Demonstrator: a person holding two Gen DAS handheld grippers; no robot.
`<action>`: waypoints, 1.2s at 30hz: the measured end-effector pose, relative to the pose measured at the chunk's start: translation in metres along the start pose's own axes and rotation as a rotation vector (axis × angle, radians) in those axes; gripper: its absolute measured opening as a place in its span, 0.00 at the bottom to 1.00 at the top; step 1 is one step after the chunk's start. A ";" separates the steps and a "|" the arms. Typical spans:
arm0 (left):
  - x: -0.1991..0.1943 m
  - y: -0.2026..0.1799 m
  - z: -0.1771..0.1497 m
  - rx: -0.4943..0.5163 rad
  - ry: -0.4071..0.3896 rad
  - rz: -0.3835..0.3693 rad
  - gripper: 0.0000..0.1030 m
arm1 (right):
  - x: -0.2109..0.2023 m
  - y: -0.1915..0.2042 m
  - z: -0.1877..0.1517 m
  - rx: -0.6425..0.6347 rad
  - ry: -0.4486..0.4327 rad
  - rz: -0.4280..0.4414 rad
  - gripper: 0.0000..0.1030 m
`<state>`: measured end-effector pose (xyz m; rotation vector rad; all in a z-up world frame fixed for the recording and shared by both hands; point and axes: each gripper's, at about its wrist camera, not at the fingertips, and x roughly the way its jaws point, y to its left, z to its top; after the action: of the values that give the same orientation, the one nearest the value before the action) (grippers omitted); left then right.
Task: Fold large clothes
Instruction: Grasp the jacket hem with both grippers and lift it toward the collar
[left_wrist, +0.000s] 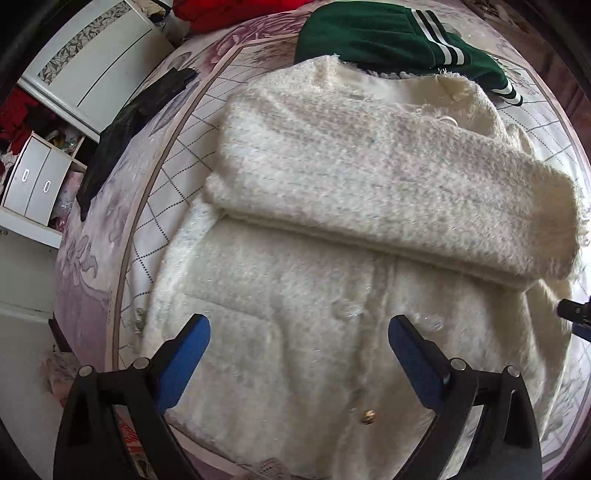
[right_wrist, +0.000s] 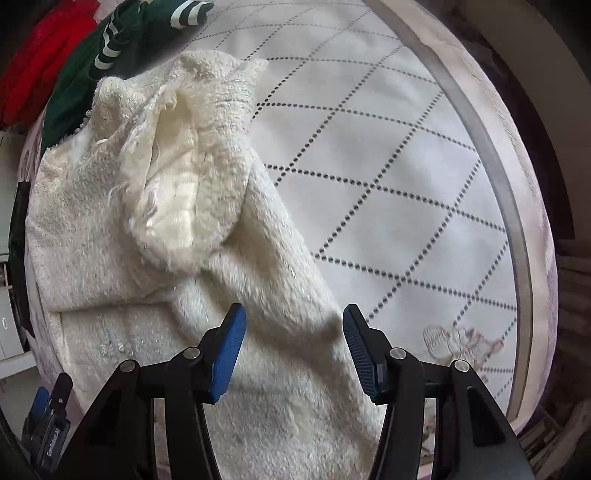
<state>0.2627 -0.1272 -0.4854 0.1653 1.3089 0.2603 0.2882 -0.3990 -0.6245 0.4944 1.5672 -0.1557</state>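
So there's a fuzzy cream-white knit cardigan (left_wrist: 295, 295) spread flat on a white bedspread with a dotted diamond pattern (right_wrist: 388, 184). One sleeve (left_wrist: 388, 192) is folded across the chest, lying as a wide band from one side to the other. From the right wrist camera you can look straight into that sleeve's open cuff (right_wrist: 173, 192) with the smooth lining showing, and it rests on top of the cardigan's body near its edge.

The left gripper (left_wrist: 299, 339) hangs over the lower front of the cardigan, blue pads (left_wrist: 184, 362) wide apart, nothing between them, not touching the fabric as far as I can see. A small gold button (left_wrist: 367, 416) sits just below it.

The right gripper (right_wrist: 293, 347) is over the cardigan's side edge, jaws apart and empty too.

Past the collar there's a dark green garment with white stripes (left_wrist: 388, 37), with something red (right_wrist: 44, 55) beyond that. A black garment (left_wrist: 122, 136) lies off to the side near a white drawer unit (left_wrist: 35, 181).
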 end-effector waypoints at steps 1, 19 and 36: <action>-0.001 -0.008 -0.001 -0.010 0.003 0.007 0.96 | 0.008 -0.004 0.007 -0.011 0.016 0.007 0.52; -0.081 -0.158 -0.114 0.208 0.079 0.297 0.97 | -0.079 -0.208 0.020 -0.055 0.188 0.208 0.60; -0.015 -0.296 -0.173 0.356 0.213 0.318 0.98 | -0.056 -0.229 0.113 -0.117 0.050 0.420 0.78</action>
<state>0.1207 -0.4203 -0.5939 0.6657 1.5327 0.3189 0.2985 -0.6603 -0.6237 0.7262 1.4774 0.2693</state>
